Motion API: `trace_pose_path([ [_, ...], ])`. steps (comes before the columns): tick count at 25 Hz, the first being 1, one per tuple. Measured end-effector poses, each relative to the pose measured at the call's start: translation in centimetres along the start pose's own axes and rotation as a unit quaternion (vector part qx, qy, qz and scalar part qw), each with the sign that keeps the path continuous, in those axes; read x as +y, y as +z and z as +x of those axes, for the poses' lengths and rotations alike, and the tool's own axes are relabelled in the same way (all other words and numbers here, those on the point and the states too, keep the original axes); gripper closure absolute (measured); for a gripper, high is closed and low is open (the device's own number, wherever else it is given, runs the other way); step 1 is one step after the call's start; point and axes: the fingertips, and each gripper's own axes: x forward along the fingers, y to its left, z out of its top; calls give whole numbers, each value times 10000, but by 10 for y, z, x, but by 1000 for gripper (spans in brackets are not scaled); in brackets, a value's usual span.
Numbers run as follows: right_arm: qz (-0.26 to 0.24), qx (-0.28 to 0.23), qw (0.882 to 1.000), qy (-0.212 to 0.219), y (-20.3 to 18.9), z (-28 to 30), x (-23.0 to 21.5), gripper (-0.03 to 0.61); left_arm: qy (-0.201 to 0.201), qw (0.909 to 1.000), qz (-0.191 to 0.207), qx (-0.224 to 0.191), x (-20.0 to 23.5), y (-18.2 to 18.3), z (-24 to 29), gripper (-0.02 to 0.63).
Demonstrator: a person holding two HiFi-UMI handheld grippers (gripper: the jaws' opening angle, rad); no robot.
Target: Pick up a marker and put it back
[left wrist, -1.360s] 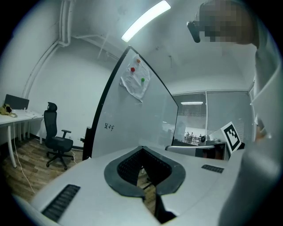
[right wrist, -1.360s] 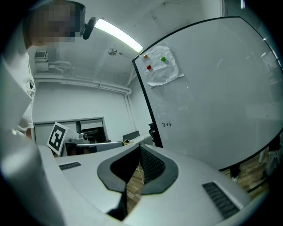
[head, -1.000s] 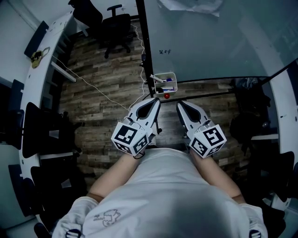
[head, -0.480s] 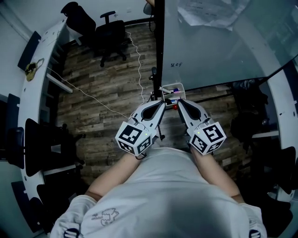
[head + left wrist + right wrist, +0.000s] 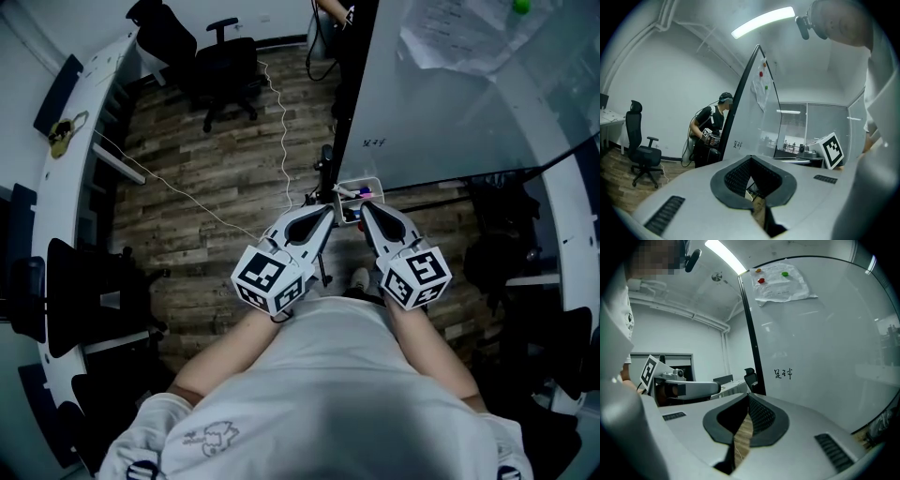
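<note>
A small white marker tray (image 5: 367, 184) hangs at the bottom edge of the whiteboard (image 5: 450, 103), with a few markers (image 5: 360, 195) lying in it. Both grippers are held close to the person's body and point at the tray. My left gripper (image 5: 325, 208) ends just short of the tray's left side, and my right gripper (image 5: 365, 207) just short of its near side. On each, the jaws meet at the tip with nothing between them. In the gripper views the left gripper (image 5: 751, 159) and the right gripper (image 5: 748, 395) show dark pads closed to a point.
The whiteboard (image 5: 825, 333) carries small handwriting (image 5: 783, 374) and a paper sheet (image 5: 780, 282) under magnets. Another person (image 5: 711, 133) stands behind the board's frame. An office chair (image 5: 230, 61) and a loose cable (image 5: 187, 178) are on the wooden floor; a curved desk (image 5: 70, 159) runs along the left.
The head view has shifted toward the whiteboard, so the tray now sits right at both gripper tips instead of well beyond them. Both grippers stay shut and side by side.
</note>
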Motion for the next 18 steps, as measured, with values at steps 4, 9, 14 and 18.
trace_pose_path([
  [4,-150,126,9997,148,1,13,-9,566,87,9999,16,68,8,-1,13,609],
  [9,-352,299,9980,420,6,35,-15,566,423,9989,-202,-6,29,3,16,609],
  [14,-624,511,9946,658,1,51,-18,565,708,9969,-341,38,47,-6,23,609],
  [18,-656,828,9913,782,-13,61,-26,565,858,9952,-464,52,56,-13,27,609],
])
